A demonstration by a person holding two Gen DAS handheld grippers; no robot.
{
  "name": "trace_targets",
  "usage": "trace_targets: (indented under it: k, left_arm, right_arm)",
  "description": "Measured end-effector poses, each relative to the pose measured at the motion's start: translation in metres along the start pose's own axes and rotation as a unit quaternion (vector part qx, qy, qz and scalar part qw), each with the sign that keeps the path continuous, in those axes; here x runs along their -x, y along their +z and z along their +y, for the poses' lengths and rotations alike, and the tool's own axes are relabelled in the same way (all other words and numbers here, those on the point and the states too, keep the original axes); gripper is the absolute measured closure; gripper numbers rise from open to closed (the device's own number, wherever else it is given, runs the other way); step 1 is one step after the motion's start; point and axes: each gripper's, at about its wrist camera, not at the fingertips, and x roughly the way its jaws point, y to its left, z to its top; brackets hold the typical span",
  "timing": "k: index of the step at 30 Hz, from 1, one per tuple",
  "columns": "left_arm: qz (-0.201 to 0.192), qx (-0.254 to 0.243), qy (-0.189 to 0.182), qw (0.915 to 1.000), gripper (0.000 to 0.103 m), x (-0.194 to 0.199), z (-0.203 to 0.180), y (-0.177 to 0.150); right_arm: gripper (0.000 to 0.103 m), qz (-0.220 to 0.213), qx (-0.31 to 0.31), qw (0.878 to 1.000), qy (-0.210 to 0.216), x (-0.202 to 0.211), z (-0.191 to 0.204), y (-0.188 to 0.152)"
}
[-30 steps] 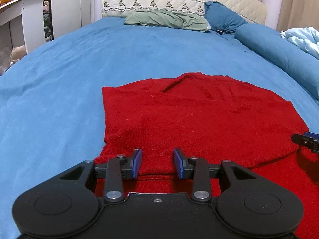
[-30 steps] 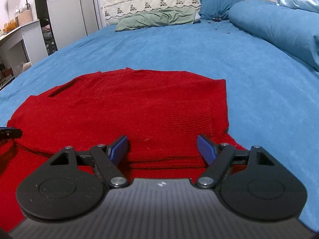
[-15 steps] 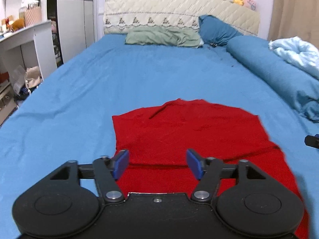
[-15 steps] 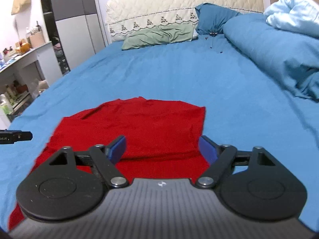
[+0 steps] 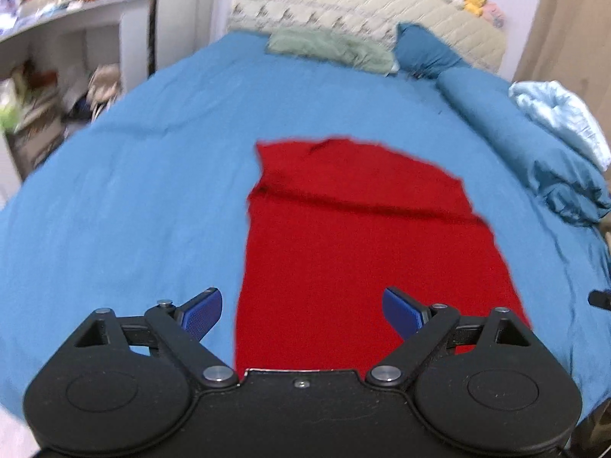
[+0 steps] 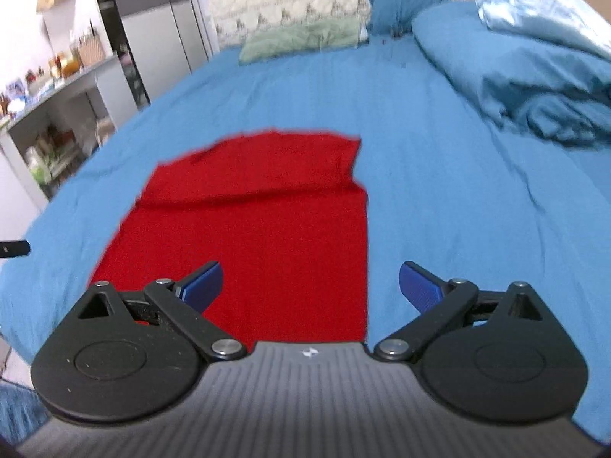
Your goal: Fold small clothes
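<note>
A red knit garment (image 5: 355, 244) lies flat on the blue bed sheet (image 5: 133, 206), its far part folded over itself along a crosswise crease. It also shows in the right wrist view (image 6: 259, 229). My left gripper (image 5: 301, 311) is open and empty, held above the garment's near left edge. My right gripper (image 6: 311, 284) is open and empty, held above the garment's near right edge. The tip of the right gripper shows at the right edge of the left view (image 5: 599, 299), and the left gripper's tip at the left edge of the right view (image 6: 13, 248).
A green pillow (image 5: 328, 47) and a blue pillow (image 5: 424, 55) lie at the headboard. A rolled blue duvet (image 6: 515, 68) with a pale blue blanket (image 6: 542, 11) runs along the right side. White shelves (image 5: 65, 61) stand left of the bed.
Both grippers have pulled back and up from the garment. The left jaws have opened wider. The garment's lower part now shows in full.
</note>
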Motion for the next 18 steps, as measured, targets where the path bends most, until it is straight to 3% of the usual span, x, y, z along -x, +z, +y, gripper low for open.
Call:
trace_targets:
  k: [4,6,12,18]
  left_arm:
    - [0.033,0.035,-0.006,0.9988,0.015,-0.010,0.019,-0.034]
    - [0.049,0.049,-0.010,0.9975,0.023,-0.017,0.026,-0.049]
    - [0.086,0.056,-0.010,0.9947,0.036,-0.041,0.031,-0.078]
    - [0.097,0.043,-0.010,0.9943,0.043,-0.059,0.029,-0.089]
  right_arm:
    - [0.000,0.045,-0.007,0.999,-0.012,-0.013,-0.003,-0.043]
    - [0.000,0.063,-0.017,0.998,-0.015,-0.020,-0.004,-0.063]
    - [0.000,0.088,-0.001,0.995,-0.036,-0.045,0.006,-0.099]
    - [0.018,0.107,0.002,0.993,-0.042,-0.068,0.013,-0.114]
